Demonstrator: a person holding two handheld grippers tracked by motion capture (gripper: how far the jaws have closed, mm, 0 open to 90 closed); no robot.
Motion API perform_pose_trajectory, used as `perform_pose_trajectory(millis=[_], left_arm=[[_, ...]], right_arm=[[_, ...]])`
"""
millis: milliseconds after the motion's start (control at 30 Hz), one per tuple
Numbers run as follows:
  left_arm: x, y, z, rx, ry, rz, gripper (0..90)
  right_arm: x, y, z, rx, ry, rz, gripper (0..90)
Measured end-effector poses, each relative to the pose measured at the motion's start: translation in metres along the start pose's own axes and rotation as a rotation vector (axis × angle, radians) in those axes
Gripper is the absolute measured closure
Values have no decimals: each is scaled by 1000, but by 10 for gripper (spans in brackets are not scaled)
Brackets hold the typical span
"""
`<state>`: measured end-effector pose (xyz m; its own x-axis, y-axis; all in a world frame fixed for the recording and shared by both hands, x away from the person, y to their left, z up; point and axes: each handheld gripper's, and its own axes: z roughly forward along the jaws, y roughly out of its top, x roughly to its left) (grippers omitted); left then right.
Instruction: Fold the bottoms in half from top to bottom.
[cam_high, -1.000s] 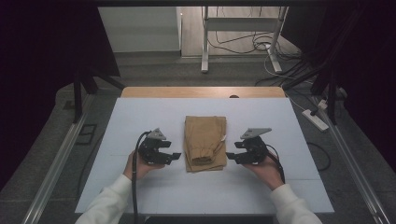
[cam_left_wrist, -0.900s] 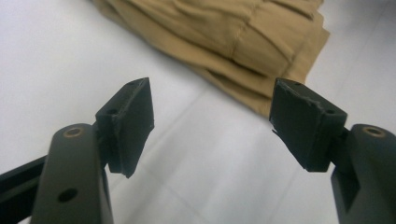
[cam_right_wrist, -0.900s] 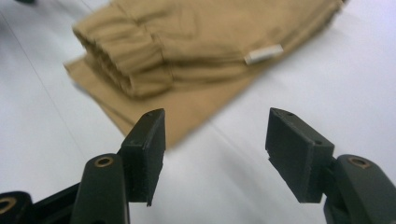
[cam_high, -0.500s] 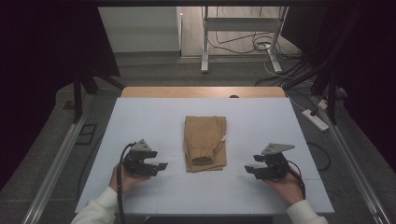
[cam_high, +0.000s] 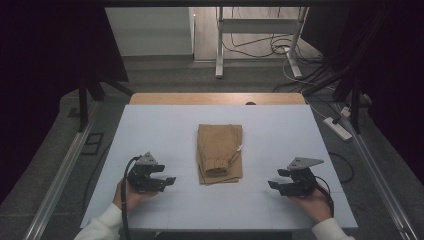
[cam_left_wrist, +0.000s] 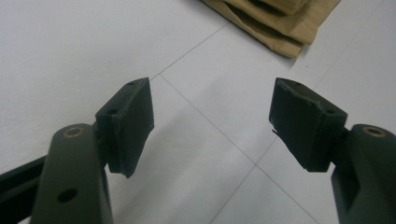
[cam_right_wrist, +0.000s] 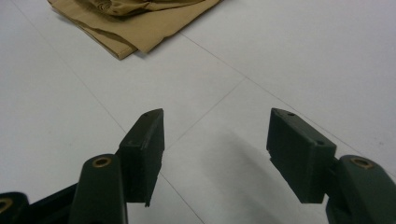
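both tongs, left tongs (cam_high: 169, 181) and right tongs (cam_high: 274, 184), rest spread and empty, flanking the folded tan cloth (cam_high: 219, 152).

Tan shorts (cam_high: 220, 152), folded into a neat upright rectangle, lying flat mid-tabletop, elastic waistband and drawstring showing toward 6 o'clock.

The folded trousers (cam_high: 220, 152) are showing a plain tan, with no pattern, and a pale cord at the waistband. The table top (cam_high: 150, 130) is showing a flat pale grey-white, crossed by thin grey lines; its far edge is showing bare light-brown wood. The left gripper (cam_high: 168, 181) and right gripper (cam_high: 274, 182) are showing matt black, with grey top plates and brass-coloured rivets.
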<state>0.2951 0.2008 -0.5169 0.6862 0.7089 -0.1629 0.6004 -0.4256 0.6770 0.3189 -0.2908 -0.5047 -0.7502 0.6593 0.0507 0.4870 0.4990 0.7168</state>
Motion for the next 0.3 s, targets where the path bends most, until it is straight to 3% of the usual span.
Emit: perform_pose_trajectory(millis=[300], left_arm=[[0,1,2,5,11,7,296]], right_arm=[[1,1,0,-8,7,-12,359]])
